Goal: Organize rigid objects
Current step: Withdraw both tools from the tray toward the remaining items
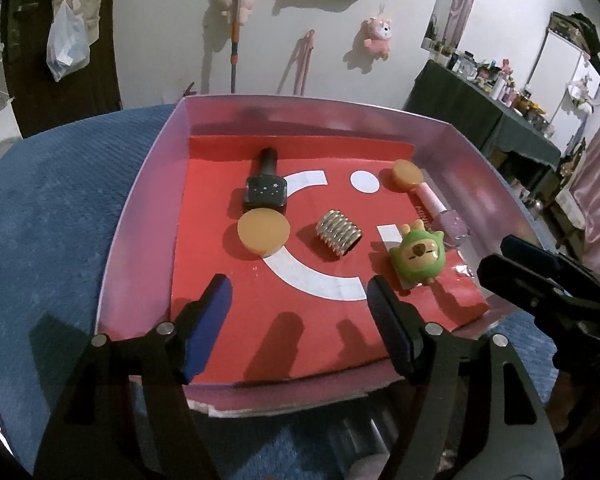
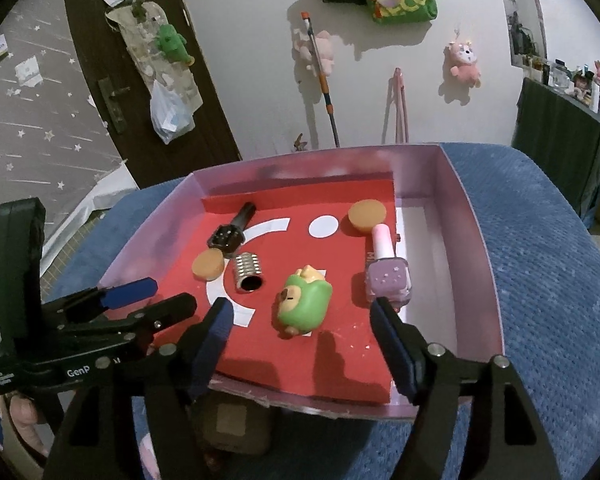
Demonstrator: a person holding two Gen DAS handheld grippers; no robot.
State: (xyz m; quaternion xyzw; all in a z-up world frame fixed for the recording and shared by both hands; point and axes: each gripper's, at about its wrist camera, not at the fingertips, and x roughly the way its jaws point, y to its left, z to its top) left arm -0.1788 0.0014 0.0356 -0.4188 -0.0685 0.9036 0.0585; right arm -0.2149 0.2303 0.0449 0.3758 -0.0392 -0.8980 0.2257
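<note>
A pink-walled tray (image 1: 140,208) (image 2: 476,240) with a red floor holds a black nail polish bottle (image 1: 265,192) (image 2: 229,233), two tan discs (image 1: 263,233) (image 1: 407,175) (image 2: 208,265) (image 2: 367,216), a ribbed metal cylinder (image 1: 339,233) (image 2: 249,275), a green toy figure (image 1: 418,258) (image 2: 304,305) and a pink nail polish bottle (image 1: 444,216) (image 2: 386,272). My left gripper (image 1: 300,320) (image 2: 148,300) is open and empty over the tray's near edge. My right gripper (image 2: 302,332) (image 1: 520,260) is open and empty, just in front of the green toy.
The tray rests on a blue textured cushion (image 1: 52,208) (image 2: 548,272). A white wall with hanging plush toys (image 1: 378,36) is behind. A dark door (image 2: 120,80) stands at the left, a cluttered dark table (image 1: 500,112) at the right.
</note>
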